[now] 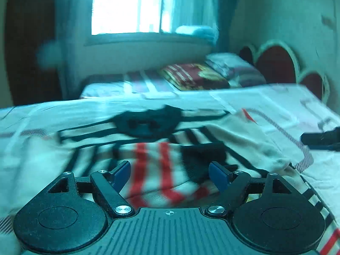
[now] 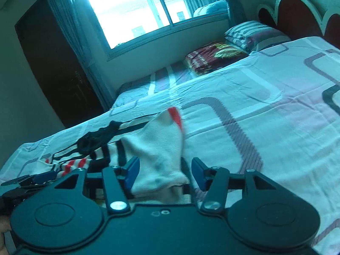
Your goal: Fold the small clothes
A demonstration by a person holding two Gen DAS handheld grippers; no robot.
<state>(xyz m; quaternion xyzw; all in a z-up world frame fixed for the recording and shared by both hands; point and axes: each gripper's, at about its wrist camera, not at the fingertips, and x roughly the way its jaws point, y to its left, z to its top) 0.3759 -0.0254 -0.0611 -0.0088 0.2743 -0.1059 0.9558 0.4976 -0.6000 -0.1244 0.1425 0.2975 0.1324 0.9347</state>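
Note:
A small white shirt with black and red stripes and a dark collar (image 1: pixel 148 148) lies spread on the bed. My left gripper (image 1: pixel 170 175) is open just above the shirt's striped body, with nothing between its blue pads. In the right wrist view the shirt's white sleeve with a red cuff (image 2: pixel 157 148) lies folded over, its lower part between my open right gripper's (image 2: pixel 164 175) pads. The pads stand apart and do not pinch it. The right gripper also shows in the left wrist view (image 1: pixel 320 141) at the right edge. The left gripper shows in the right wrist view (image 2: pixel 31 179) at the lower left.
The bed sheet (image 2: pixel 265 110) is pale with dark rounded rectangles. A dark red folded blanket (image 2: pixel 212 55) and a striped pillow (image 2: pixel 250 33) lie at the far end, near the red headboard (image 2: pixel 297 10). A window (image 2: pixel 136 10) and dark door (image 2: pixel 55 63) are behind.

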